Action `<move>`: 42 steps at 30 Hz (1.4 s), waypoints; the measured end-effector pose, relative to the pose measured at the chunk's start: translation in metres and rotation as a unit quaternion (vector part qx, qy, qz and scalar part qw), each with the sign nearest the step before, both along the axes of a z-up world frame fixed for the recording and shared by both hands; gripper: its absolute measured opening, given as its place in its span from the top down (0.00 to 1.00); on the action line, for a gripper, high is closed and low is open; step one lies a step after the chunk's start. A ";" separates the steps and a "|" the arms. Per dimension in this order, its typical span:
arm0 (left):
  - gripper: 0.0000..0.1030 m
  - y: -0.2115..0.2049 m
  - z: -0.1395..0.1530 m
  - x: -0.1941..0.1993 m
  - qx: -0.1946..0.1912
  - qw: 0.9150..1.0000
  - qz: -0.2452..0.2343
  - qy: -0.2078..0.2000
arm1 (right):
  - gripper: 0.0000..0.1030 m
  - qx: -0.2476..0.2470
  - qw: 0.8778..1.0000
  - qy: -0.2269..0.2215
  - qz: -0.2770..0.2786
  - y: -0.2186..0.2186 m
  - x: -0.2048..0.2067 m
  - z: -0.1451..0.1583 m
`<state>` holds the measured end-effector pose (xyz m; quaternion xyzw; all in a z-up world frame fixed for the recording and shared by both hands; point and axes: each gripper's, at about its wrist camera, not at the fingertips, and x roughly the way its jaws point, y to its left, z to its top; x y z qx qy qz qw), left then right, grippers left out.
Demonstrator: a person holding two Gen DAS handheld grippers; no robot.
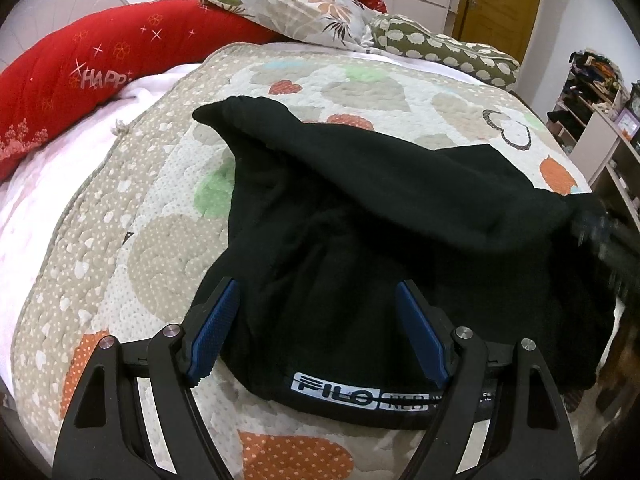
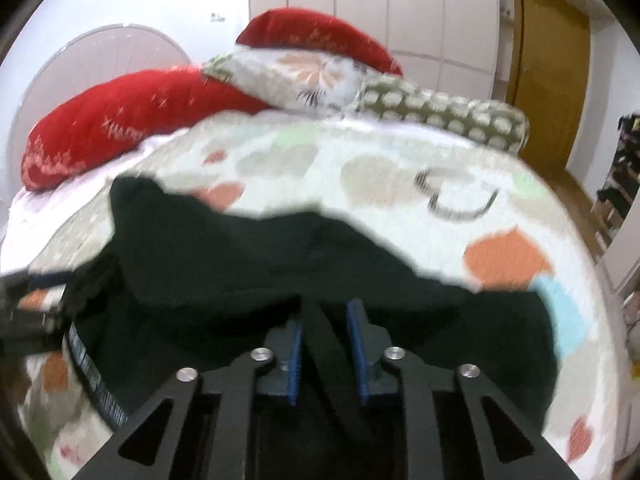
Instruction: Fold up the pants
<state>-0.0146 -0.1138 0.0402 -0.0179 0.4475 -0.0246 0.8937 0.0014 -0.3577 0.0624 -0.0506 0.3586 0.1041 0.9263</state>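
The black pants (image 1: 360,216) lie on the heart-patterned quilt (image 1: 120,208), with the "FILO" waistband (image 1: 352,394) nearest me. My left gripper (image 1: 318,300) is open, its blue pads wide apart just above the waist part. My right gripper (image 2: 324,316) is shut on a fold of the black pants (image 2: 240,264) and holds one leg lifted over the rest. It shows blurred at the right edge of the left wrist view (image 1: 600,232). The right wrist view is motion-blurred.
Red pillows (image 1: 80,76), a floral pillow (image 1: 304,8) and a green spotted bolster (image 1: 448,52) lie at the head of the bed. A wooden door (image 1: 500,4) and cluttered shelves (image 1: 592,92) stand at the right.
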 end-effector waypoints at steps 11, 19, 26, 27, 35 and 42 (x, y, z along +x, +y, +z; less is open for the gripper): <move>0.22 0.009 -0.004 0.010 0.008 1.000 0.007 0.006 | 0.91 -0.058 0.992 -0.052 -0.098 -0.020 0.134 0.044; 0.22 0.018 -0.006 0.005 -0.002 1.000 0.015 0.010 | 0.61 0.001 0.994 0.070 -0.087 -0.041 0.145 0.005; 0.22 0.047 -0.003 -0.019 -0.069 0.997 0.031 0.015 | 0.41 0.015 0.997 0.044 -0.058 -0.069 0.012 0.026; 0.22 0.055 -0.006 -0.023 -0.082 0.996 0.039 0.024 | 0.36 0.016 0.997 0.034 -0.066 -0.075 -0.009 0.026; 0.22 0.065 -0.013 -0.038 -0.130 0.989 0.062 0.032 | 0.18 0.110 0.979 0.076 -0.155 -0.138 -0.073 -0.014; 0.22 0.042 -0.017 -0.029 -0.128 0.990 0.040 0.040 | 0.18 0.191 0.966 0.097 -0.146 -0.135 -0.068 -0.033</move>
